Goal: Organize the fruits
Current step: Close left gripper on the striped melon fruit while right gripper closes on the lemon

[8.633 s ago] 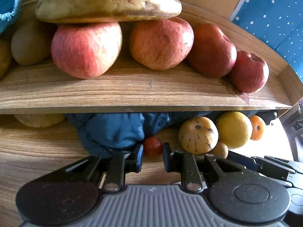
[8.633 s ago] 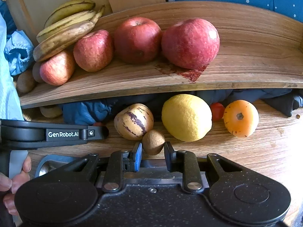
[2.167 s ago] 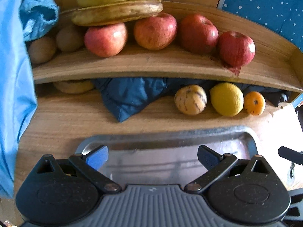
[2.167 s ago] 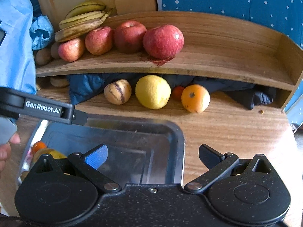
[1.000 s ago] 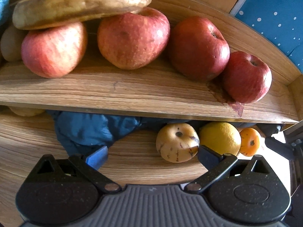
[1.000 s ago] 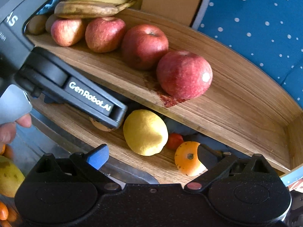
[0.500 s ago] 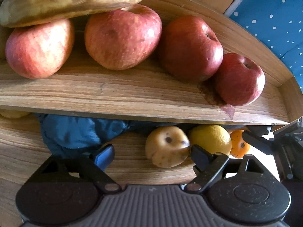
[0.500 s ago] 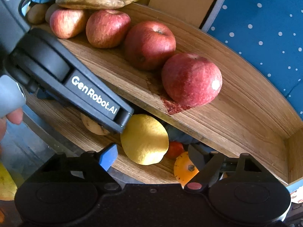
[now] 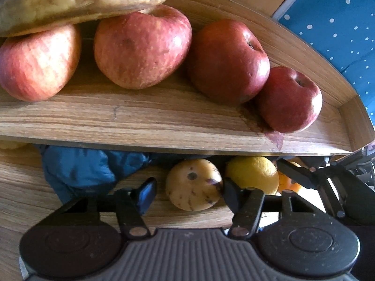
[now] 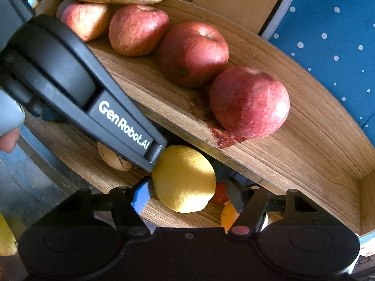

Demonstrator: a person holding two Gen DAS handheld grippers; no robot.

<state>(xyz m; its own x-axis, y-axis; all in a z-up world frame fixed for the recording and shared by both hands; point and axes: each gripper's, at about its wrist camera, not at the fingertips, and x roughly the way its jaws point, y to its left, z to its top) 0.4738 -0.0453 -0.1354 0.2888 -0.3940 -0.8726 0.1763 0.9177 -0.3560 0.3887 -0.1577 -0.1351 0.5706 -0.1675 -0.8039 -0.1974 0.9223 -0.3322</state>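
Observation:
A pale speckled melon (image 9: 193,185) lies on the lower wooden board under the shelf (image 9: 164,126). My left gripper (image 9: 188,193) is open, its jaws standing close on either side of the melon. Right beside it lies a yellow lemon (image 10: 184,179), also seen as lemon (image 9: 254,174). My right gripper (image 10: 188,194) is open around the lemon, with the left pad at its skin. A finger (image 10: 121,126) of the left gripper crosses the right wrist view and ends against the lemon. An orange (image 10: 228,215) and a small red tomato (image 10: 220,195) sit behind the lemon.
Several red apples (image 9: 140,46) and bananas (image 9: 82,0) fill the upper shelf. A blue cloth (image 9: 82,171) lies bunched under it at the left. A metal tray (image 10: 35,187) with a yellow fruit (image 10: 5,236) is at the lower left. A person's finger (image 10: 9,140) shows there.
Both grippers have moved in under the shelf and narrowed their jaws, the left around the speckled melon and the right around the lemon.

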